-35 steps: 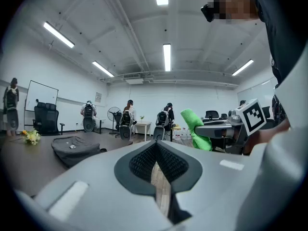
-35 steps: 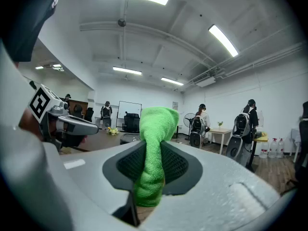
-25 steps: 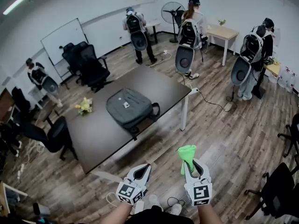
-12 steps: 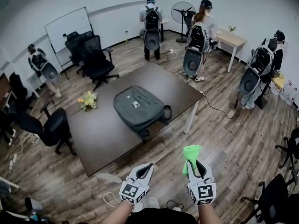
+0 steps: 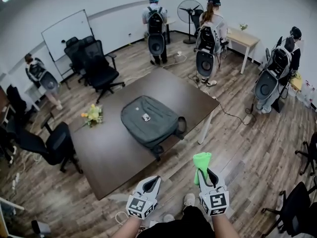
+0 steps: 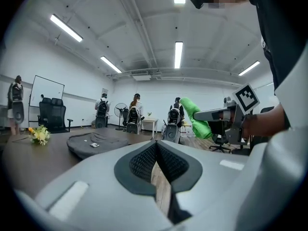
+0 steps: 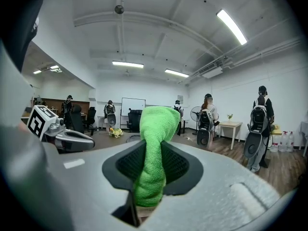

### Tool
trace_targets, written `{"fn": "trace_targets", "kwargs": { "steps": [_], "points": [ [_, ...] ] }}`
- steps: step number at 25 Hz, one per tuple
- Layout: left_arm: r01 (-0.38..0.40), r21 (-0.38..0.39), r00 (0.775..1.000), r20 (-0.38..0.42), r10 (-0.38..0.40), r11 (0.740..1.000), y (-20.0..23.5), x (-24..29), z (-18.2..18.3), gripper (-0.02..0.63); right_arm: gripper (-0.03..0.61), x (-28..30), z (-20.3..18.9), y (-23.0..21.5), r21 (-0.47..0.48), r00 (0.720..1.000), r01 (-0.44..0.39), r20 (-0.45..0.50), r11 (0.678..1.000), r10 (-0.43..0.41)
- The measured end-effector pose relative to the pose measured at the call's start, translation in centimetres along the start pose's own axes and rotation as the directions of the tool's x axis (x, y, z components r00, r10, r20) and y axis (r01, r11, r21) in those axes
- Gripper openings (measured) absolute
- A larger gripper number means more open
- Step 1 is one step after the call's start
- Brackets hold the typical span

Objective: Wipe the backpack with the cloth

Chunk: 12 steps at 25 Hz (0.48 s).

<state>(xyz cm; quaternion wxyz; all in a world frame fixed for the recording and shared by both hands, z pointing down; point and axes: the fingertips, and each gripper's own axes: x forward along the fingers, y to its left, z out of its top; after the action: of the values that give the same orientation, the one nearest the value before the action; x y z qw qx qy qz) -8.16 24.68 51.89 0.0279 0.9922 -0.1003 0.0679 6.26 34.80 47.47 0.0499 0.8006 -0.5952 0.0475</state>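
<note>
The right claw [image 7: 151,170] is clenched on a bright green terry cloth [image 7: 155,143], pinched between its two dark ribbed pads so that a rounded fold stands up above the tips and a shorter end hangs below them. The left claw [image 6: 156,167] is closed with nothing in it, its pads meeting at the tips with only a sliver of wood-plank floor [image 5: 247,152] showing in the gap behind them. In the head view both claws are held side by side over the floor, short of the near edge of the dark brown rectangular desk [image 5: 106,155], the right one slightly ahead and carrying the cloth upright. The dark grey fabric backpack [image 5: 153,125] lies flat on the middle of the desk, well apart from the cloth, with a small pale tag on its upper face and a strap loop hanging over the desk's right edge; whether it is zipped, and what it holds, cannot be made out. A small bunch of yellow and white flowers [image 5: 92,115] lies on the desk to the left of the backpack, clear of it. Black office chairs [image 5: 96,66] stand beyond and to the left of the desk, near a whiteboard [image 5: 64,33] on the wall, and several people wearing packs stand at the far side of the room beside a pale wooden table [image 5: 242,37]
</note>
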Motion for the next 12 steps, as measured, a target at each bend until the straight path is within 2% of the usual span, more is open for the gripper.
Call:
{"fn": "trace_targets", "kwargs": {
  "steps": [12],
  "points": [
    [-0.043, 0.049, 0.999, -0.004, 0.043, 0.998, 4.7, 9.5, 2.8, 0.020, 0.092, 11.1, 1.0, -5.2, 0.013, 0.995, -0.102, 0.007, 0.995, 0.102]
  ]
}}
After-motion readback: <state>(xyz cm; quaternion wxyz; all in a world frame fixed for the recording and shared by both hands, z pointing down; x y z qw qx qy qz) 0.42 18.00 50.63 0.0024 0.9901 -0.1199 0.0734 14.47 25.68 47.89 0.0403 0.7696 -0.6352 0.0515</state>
